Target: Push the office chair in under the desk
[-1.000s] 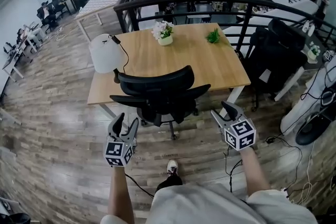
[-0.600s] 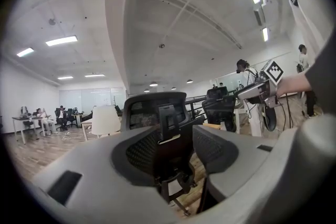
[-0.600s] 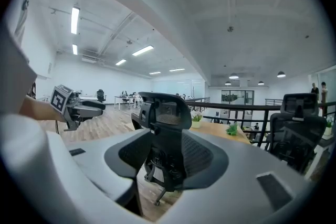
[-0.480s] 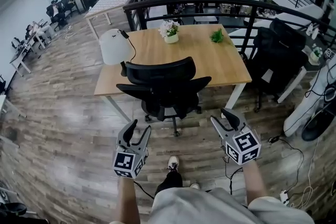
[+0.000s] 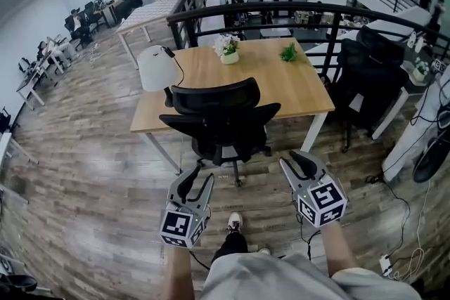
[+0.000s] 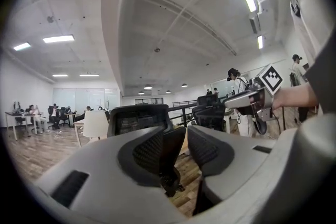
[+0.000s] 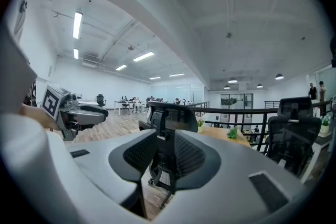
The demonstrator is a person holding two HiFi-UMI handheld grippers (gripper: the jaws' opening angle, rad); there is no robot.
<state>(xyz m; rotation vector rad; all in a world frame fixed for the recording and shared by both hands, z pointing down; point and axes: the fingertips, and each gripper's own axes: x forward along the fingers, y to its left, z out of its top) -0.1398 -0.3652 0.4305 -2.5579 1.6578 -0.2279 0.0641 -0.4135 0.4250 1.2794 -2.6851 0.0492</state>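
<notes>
A black office chair [image 5: 221,116] stands pulled out in front of the wooden desk [image 5: 309,91], its back towards me. My left gripper [image 5: 197,180] hovers a little short of the chair's left side. My right gripper [image 5: 297,164] hovers off its right side. Neither touches the chair. Both grippers' jaws have just been closing and stand partly apart with nothing between them. In the left gripper view the chair back [image 6: 139,118] rises beyond my left gripper [image 6: 181,147]. In the right gripper view the chair [image 7: 169,115] shows past my right gripper [image 7: 165,152].
On the desk stand a white lamp [image 5: 156,68], a flower pot [image 5: 226,47] and a small green plant [image 5: 287,50]. A black railing [image 5: 281,10] runs behind it. Another black chair [image 5: 373,74] and floor cables [image 5: 401,207] lie to the right. My shoe [image 5: 233,223] is below.
Both grippers have come forward towards the chair, the left one also shifting right. Their jaws have narrowed. The chair has not moved against the desk.
</notes>
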